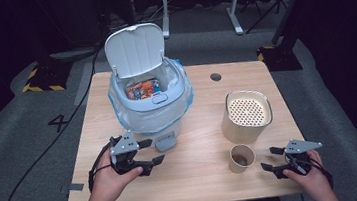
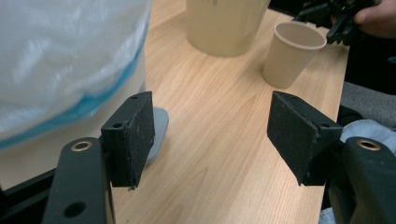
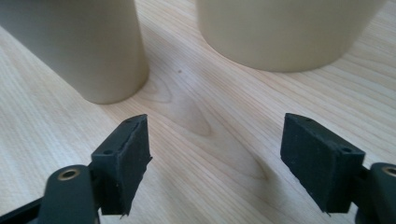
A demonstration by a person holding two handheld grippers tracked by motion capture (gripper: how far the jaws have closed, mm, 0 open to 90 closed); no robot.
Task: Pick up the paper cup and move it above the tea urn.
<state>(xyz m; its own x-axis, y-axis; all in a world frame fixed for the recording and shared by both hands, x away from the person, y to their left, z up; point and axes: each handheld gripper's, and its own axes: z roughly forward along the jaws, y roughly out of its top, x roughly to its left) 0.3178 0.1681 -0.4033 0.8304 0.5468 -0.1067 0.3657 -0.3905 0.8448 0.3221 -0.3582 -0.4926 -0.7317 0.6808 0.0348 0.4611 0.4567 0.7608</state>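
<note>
Wooden table [image 1: 200, 178] on grey carpet [image 1: 30, 146]

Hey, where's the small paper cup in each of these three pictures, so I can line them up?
High view: the small paper cup stands near the table's front edge, right of centre, just ahead of the right hand-held gripper.
Left gripper view: upper right, upright on the wood.
Right gripper view: upper left, cropped at the top.
Shared landmark: the larger beige container stands beside it.
</note>
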